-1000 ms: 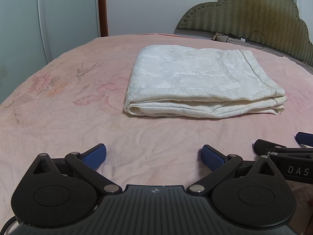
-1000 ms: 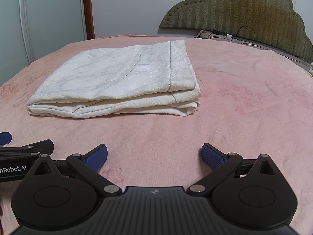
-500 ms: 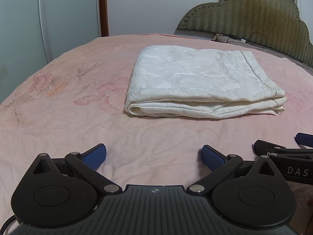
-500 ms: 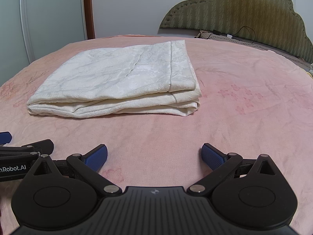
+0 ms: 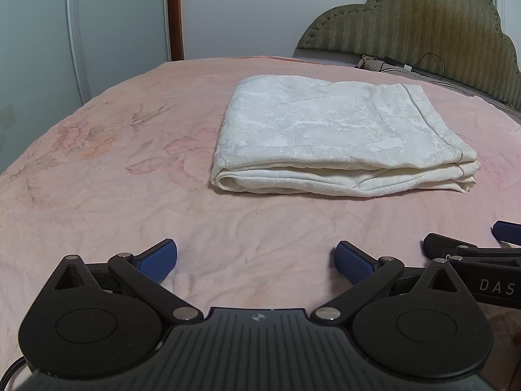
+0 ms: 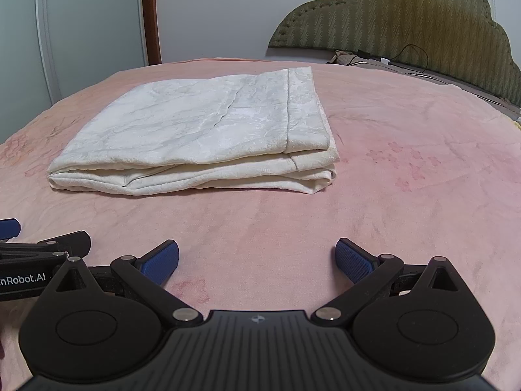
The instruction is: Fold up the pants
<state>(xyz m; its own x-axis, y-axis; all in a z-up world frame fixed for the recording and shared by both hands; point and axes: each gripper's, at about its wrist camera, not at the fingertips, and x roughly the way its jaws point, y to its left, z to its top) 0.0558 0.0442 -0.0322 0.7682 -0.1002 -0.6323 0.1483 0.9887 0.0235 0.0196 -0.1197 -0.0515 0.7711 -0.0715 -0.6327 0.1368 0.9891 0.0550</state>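
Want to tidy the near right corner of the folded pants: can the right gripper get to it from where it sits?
Probably yes. The right gripper is open and holds nothing, and only bare pink bedspread lies between it and the corner of the folded pants. The left gripper sits off to its side.
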